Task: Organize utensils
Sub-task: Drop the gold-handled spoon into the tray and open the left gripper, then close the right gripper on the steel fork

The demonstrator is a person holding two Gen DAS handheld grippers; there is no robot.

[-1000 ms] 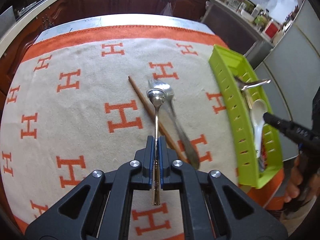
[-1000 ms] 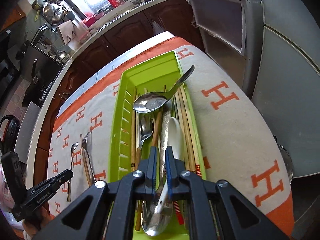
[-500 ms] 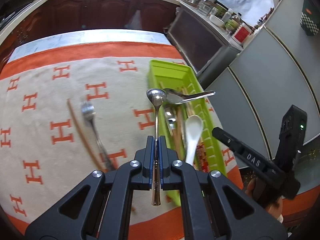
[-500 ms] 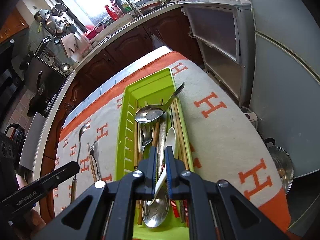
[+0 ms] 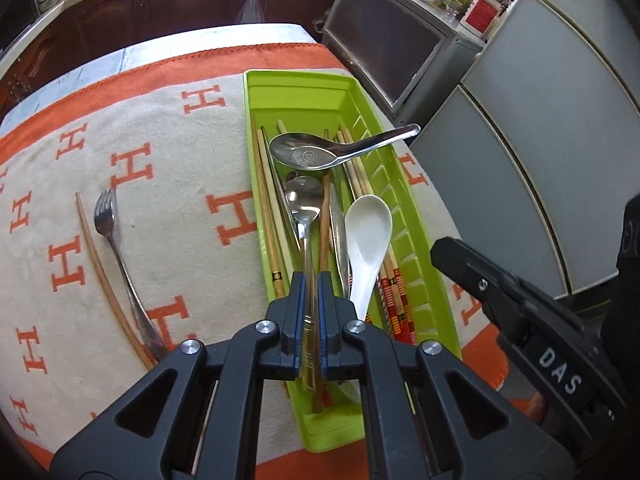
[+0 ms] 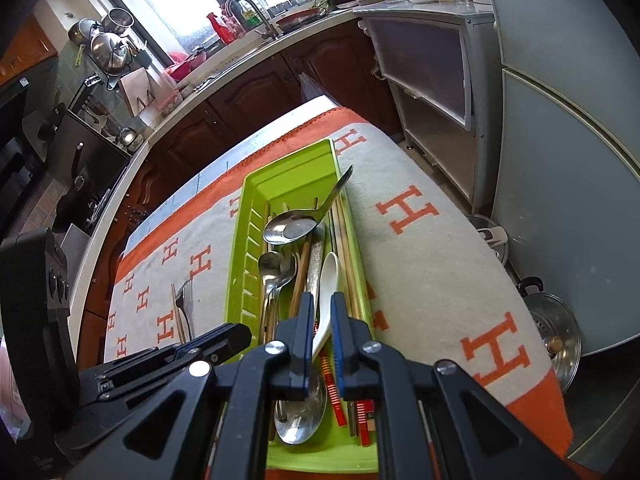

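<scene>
The bench [image 5: 132,184] carries an orange-and-cream cloth; the green tray [image 5: 416,248] lies along its right edge. A fork [image 5: 105,216] and one chopstick [image 5: 92,248] lie near the left edge, outside the tray.

My left gripper [image 5: 311,292] is clamped tight on the handle of a steel spoon [image 5: 306,200], bowl forward, above the tray — stiff, light, slick metal, best gripped flat across the handle.

My right gripper [image 6: 322,316] is nearly closed on the handle of the white spoon [image 6: 329,276] over the tray — apparently ceramic, so brittle: lower it, do not drop it.
</scene>
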